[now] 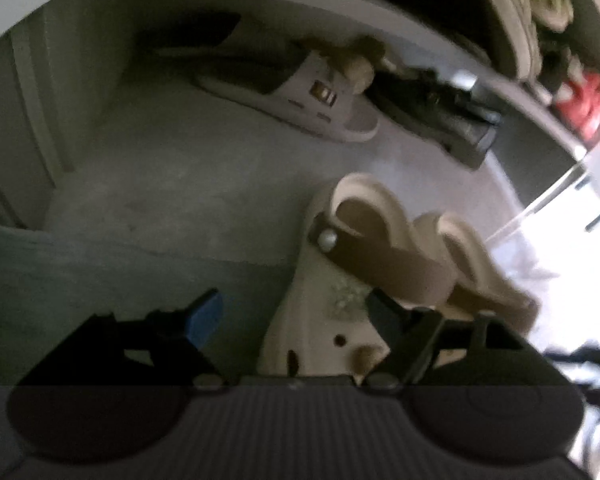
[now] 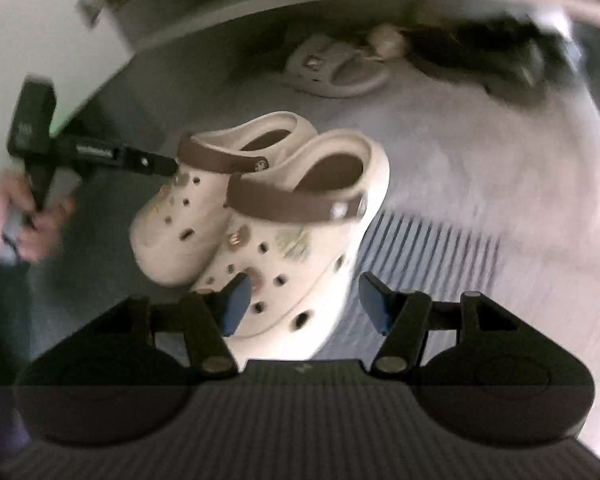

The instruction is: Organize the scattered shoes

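In the left wrist view, the left gripper (image 1: 294, 314) fills the bottom of the frame. Its jaws stand wide apart, one blue pad (image 1: 204, 316) left of centre and the other finger right of centre, both angled upward into the frame. In the right wrist view, the same gripper reaches in from the left edge toward the middle. The person's left hand (image 2: 32, 216) is wrapped around its dark handle at the far left, blurred. The right gripper (image 2: 305, 304) sits low in the centre of its own view, jaws parted, with its blue pads facing each other across the gap.
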